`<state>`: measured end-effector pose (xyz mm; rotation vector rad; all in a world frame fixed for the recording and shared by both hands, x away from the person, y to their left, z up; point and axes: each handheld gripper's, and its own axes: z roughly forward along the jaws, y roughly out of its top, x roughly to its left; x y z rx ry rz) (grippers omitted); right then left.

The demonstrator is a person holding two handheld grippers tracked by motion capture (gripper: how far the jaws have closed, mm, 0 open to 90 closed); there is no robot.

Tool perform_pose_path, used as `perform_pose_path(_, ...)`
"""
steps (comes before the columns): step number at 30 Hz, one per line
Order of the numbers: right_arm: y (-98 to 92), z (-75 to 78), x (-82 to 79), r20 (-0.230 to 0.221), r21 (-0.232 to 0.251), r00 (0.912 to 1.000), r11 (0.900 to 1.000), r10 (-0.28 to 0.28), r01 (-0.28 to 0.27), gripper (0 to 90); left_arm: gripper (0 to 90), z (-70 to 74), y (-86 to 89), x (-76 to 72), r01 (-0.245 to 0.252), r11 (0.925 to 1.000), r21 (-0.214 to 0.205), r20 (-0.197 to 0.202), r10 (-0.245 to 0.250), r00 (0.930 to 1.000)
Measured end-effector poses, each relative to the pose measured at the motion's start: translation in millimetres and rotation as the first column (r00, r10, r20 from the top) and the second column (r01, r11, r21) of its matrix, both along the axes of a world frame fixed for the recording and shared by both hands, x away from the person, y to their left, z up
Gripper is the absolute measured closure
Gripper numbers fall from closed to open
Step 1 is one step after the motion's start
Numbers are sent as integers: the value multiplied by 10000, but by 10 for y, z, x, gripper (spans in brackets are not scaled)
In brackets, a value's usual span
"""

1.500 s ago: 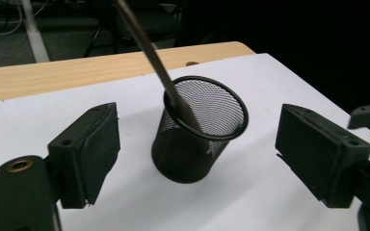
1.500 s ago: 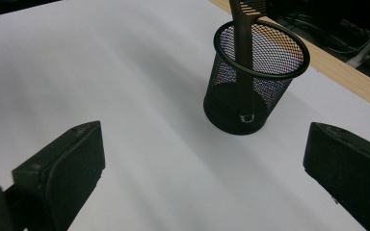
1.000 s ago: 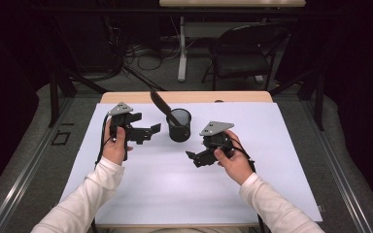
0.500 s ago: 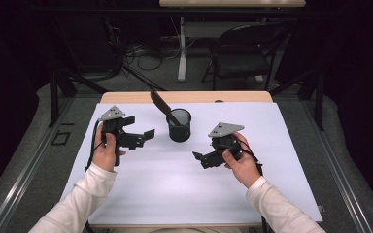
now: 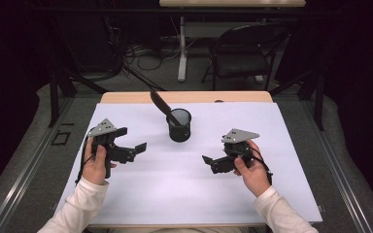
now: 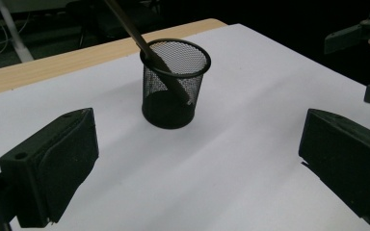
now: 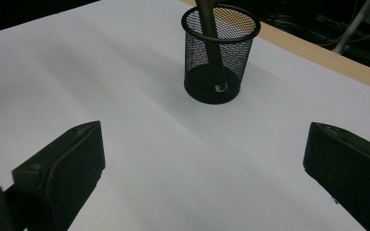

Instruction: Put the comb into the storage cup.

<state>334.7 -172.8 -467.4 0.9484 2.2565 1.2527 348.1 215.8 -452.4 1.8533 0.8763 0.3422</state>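
A black mesh cup (image 5: 179,125) is seen standing upright just above the centre of the high view, on the white sheet that covers the counter (image 5: 184,194), with a long dark tool (image 5: 164,107) leaning in it so that its upper end tilts toward the upper left. The left gripper (image 5: 135,148) is held at centre left and the right gripper (image 5: 208,161) at centre right, both well apart from the cup; the fingers of each are spread wide with nothing between them. The cup is judged light, stiff and easily tipped, so its rim or wall is best pinched gently. The tool looks rigid and light, and is best taken by the free stem above the rim.
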Motion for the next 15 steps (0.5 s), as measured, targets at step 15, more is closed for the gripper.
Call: perform_pose_path(15,-240,-217,-148,-336,408,9974,9970,-641,654,13,5,-239,274,-209,-400,9983,-426,81,404,9991)
